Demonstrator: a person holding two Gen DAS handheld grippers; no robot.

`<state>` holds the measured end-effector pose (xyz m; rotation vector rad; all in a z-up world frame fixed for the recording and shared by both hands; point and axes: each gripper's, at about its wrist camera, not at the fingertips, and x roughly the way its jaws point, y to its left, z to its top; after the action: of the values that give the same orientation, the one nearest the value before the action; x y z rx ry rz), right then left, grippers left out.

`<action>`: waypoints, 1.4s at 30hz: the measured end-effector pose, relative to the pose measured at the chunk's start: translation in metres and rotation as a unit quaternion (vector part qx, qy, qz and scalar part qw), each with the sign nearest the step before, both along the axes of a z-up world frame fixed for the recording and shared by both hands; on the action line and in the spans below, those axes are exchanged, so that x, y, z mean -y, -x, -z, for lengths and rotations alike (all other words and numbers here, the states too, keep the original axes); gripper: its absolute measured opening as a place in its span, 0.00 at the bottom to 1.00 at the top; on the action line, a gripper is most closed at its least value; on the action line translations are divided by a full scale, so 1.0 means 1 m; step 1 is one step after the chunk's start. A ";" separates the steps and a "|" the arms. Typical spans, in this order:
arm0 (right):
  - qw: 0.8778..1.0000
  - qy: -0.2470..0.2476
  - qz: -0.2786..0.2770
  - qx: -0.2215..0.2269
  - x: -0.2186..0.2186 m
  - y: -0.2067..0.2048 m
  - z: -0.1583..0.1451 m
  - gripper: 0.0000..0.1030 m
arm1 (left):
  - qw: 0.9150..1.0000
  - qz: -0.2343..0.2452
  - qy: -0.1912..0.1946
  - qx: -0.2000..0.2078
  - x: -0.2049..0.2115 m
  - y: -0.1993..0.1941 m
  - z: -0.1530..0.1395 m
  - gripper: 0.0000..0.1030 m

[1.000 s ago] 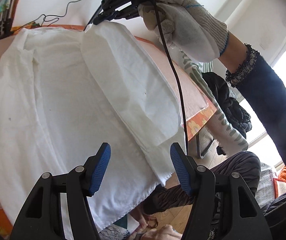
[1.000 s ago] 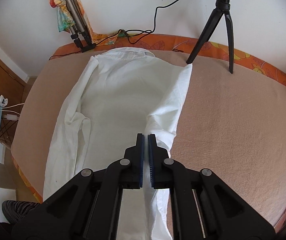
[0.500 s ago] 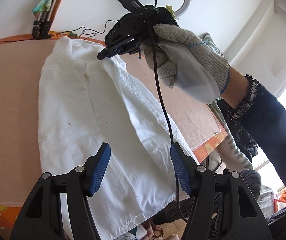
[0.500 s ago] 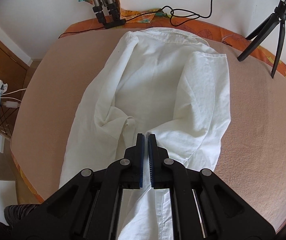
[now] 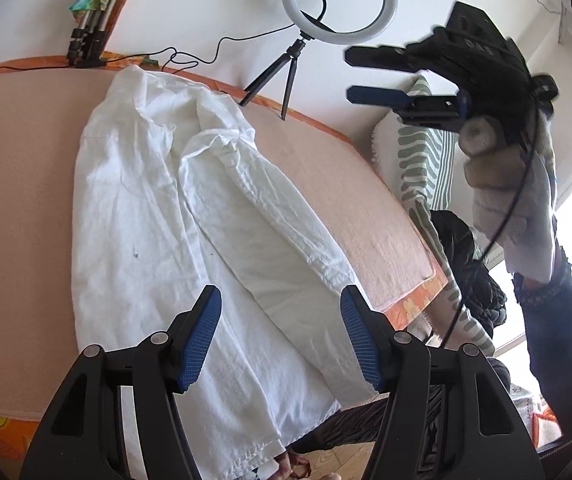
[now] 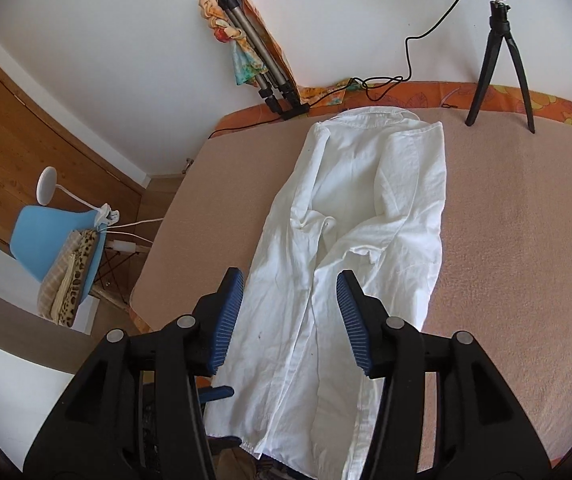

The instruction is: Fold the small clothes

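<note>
One white shirt point(image 6: 349, 248) lies lengthwise on the peach-covered table point(image 6: 517, 240), its right side folded over the middle. The right gripper point(image 6: 289, 320) hangs above the lower half, fingers opening with nothing pinched. The left gripper point(image 5: 282, 336) hovers above the hem, fingers held wide and empty.

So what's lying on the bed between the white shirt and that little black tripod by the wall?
Nothing: in the right wrist view, only bare peach blanket separates the white shirt from the black tripod. The left wrist view shows the same.
</note>
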<state>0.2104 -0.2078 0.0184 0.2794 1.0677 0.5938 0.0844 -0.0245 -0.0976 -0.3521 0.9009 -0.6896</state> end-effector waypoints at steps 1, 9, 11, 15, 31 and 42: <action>1.000 0.005 0.001 0.007 0.009 0.017 -0.001 0.50 | 1.000 0.001 0.002 -0.003 0.002 -0.006 -0.001 0.60; 0.996 0.080 0.024 0.010 0.062 0.136 0.038 0.50 | 0.999 0.000 -0.006 -0.034 0.026 -0.073 -0.005 0.59; 0.995 0.094 0.025 0.008 0.065 0.156 0.052 0.50 | 0.999 -0.014 0.001 -0.049 0.030 -0.092 -0.001 0.58; 0.990 0.134 0.027 0.031 0.065 0.188 0.069 0.50 | 0.996 -0.025 0.017 -0.085 0.039 -0.123 0.013 0.58; 0.965 0.248 -0.036 0.080 0.031 0.235 0.126 0.55 | 0.989 -0.055 0.012 -0.136 0.071 -0.152 0.050 0.24; 0.971 0.225 -0.015 0.078 0.047 0.231 0.124 0.06 | 0.994 -0.048 -0.010 -0.093 0.086 -0.156 0.040 0.04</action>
<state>-0.0205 -0.2550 -0.1055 -0.1766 1.0235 0.3784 0.2400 -0.1101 -0.1373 -0.4446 1.0599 -0.5656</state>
